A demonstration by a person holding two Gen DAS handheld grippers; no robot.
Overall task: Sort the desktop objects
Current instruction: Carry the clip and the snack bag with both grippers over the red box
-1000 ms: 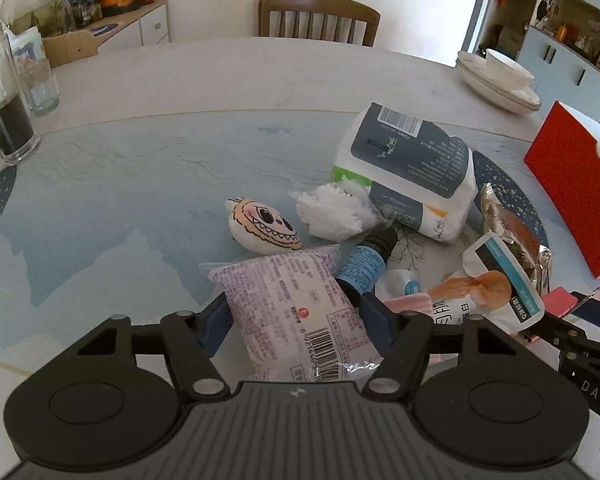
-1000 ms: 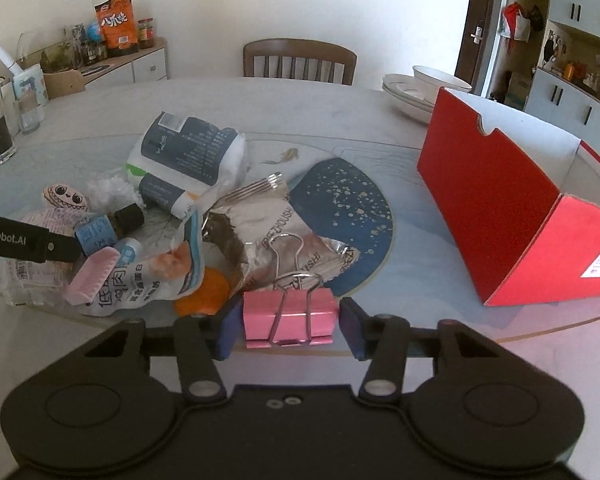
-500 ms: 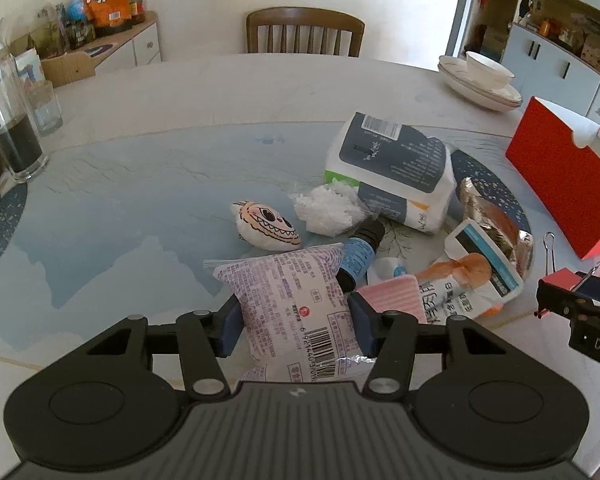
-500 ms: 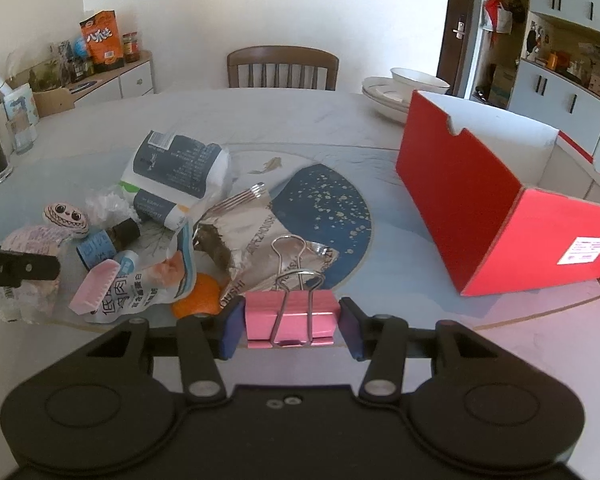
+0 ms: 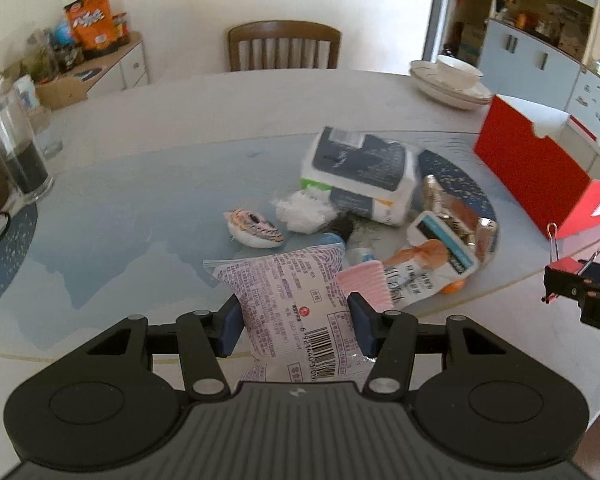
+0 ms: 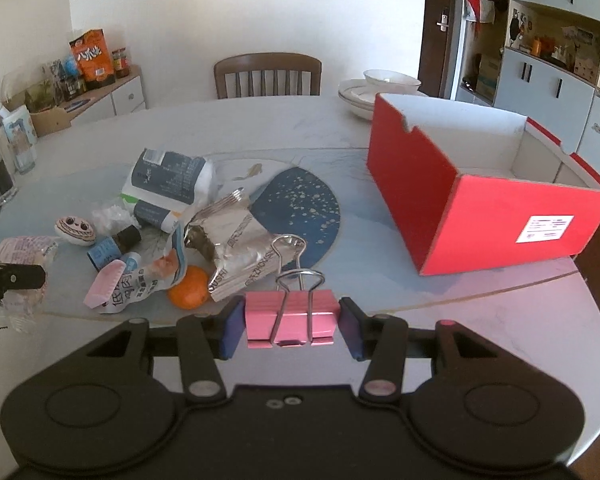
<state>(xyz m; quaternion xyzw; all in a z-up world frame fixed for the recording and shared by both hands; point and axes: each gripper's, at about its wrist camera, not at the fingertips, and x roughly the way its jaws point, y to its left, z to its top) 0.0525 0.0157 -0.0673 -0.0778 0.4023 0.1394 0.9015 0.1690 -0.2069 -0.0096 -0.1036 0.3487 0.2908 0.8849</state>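
My left gripper (image 5: 296, 328) is shut on a pale purple snack packet (image 5: 296, 300) and holds it above the table's near edge. My right gripper (image 6: 290, 324) is shut on a pink binder clip (image 6: 290, 318), lifted above the table; the clip also shows at the right of the left wrist view (image 5: 562, 268). An open red box (image 6: 480, 200) stands at the right. The pile on the table holds a tissue pack (image 6: 168, 180), a silver foil bag (image 6: 236, 248), an orange (image 6: 189, 293), a pink comb (image 6: 104, 288), a blue bottle (image 6: 112, 246) and a painted pebble (image 6: 76, 230).
A stack of white dishes (image 6: 374, 92) stands behind the box. A glass jug (image 5: 16, 152) and a glass stand at the table's far left. A wooden chair (image 6: 268, 76) is at the far side. A crumpled tissue (image 5: 304, 212) lies by the pile.
Both grippers have risen and pulled back from the pile, each carrying its object. The snack packet has left the table and the binder clip is higher.
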